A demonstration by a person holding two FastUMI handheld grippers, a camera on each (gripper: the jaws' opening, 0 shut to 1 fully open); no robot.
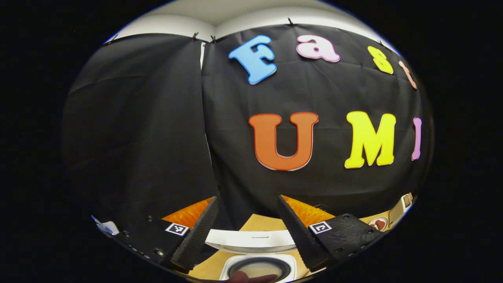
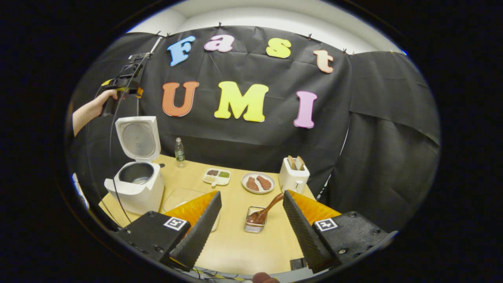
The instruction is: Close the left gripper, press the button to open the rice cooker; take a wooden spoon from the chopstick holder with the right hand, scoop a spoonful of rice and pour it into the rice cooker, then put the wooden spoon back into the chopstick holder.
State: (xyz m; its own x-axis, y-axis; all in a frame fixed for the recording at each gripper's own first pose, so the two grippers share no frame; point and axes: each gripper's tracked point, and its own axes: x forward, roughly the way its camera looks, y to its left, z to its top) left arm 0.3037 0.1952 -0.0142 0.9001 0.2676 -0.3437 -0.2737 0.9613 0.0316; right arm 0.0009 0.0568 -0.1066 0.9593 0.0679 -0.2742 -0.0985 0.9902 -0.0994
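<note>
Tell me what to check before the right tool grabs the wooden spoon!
1. Rice cooker lid up: ok, pot open.
2. Wooden spoon sitting in the chopstick holder: ok, handle leans toward the right tool.
3. Right tool open enough for the handle: ok, fingers wide apart.
4. Path to the spoon free: ok, only bare table between.
5. Left tool out of the way: ok, held high above the cooker.
6. Rice to scoop: cannot tell where it is.
</note>
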